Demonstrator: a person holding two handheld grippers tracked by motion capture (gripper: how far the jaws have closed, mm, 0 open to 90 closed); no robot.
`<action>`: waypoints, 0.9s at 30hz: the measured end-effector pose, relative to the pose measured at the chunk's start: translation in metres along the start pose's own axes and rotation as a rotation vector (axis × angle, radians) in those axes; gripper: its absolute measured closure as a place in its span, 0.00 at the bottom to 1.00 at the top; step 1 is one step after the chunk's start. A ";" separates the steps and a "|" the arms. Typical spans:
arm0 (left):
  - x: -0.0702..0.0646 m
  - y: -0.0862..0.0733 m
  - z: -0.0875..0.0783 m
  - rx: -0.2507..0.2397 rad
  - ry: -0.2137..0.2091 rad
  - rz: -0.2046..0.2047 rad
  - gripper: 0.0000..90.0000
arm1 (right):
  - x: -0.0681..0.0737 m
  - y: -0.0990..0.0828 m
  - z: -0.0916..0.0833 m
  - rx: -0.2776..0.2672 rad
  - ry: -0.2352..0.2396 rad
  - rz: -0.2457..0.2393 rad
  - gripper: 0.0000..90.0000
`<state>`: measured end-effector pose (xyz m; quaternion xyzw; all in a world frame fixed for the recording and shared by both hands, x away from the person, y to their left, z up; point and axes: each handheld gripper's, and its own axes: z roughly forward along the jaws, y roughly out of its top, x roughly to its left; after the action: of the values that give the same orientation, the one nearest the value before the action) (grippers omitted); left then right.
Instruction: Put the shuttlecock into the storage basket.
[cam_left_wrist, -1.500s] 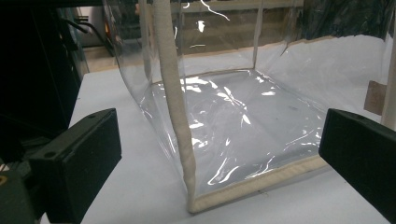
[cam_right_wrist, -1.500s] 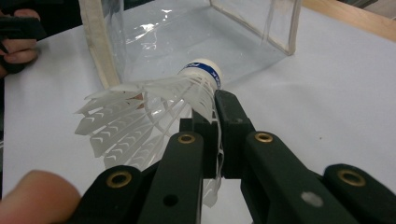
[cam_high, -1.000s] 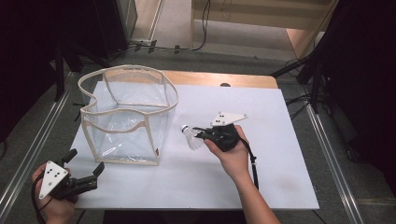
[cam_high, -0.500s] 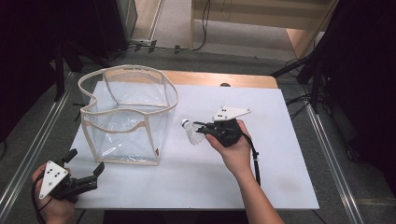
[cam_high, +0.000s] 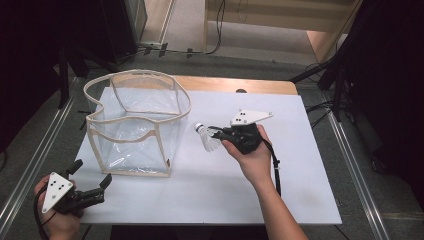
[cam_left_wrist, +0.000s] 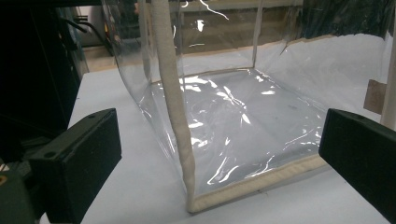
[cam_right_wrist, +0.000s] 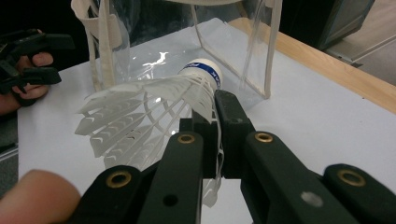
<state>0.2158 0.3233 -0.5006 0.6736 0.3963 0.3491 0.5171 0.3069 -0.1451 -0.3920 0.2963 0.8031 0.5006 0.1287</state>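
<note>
A white feather shuttlecock (cam_high: 206, 138) with a blue-banded cork tip hangs a little above the white table, just right of a clear plastic bag (cam_high: 135, 125) with cream trim. My right gripper (cam_high: 216, 134) is shut on the shuttlecock's feather skirt (cam_right_wrist: 140, 116), its jaws pinched together on the feathers and the cork pointing towards the bag (cam_right_wrist: 187, 42). My left gripper (cam_high: 92, 182) rests at the table's near left corner, open, with nothing between its jaws. In the left gripper view the bag's near corner seam (cam_left_wrist: 175, 116) stands ahead between the wide-apart jaws of my left gripper (cam_left_wrist: 224, 154).
The white table top (cam_high: 300, 165) lies on a wooden board (cam_high: 240, 85) that shows at the far edge. A metal rail (cam_high: 350, 150) runs along the right side, another along the left. Black stands and cables are on the floor behind.
My right gripper has lifted the shuttlecock slightly higher off the table. The left gripper and the bag have stayed where they were.
</note>
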 end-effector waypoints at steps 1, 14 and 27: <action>0.000 0.000 0.000 -0.001 0.000 -0.001 0.00 | 0.000 0.001 0.000 -0.003 -0.001 -0.002 0.95; 0.000 0.000 0.000 0.000 0.000 -0.001 0.00 | -0.001 0.011 -0.003 -0.008 -0.004 -0.010 0.95; 0.001 0.000 0.000 -0.002 -0.001 -0.005 0.00 | 0.000 0.024 -0.005 -0.021 -0.005 -0.022 0.95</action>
<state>0.2160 0.3240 -0.5005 0.6723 0.3974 0.3476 0.5188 0.3123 -0.1410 -0.3685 0.2874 0.8008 0.5066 0.1393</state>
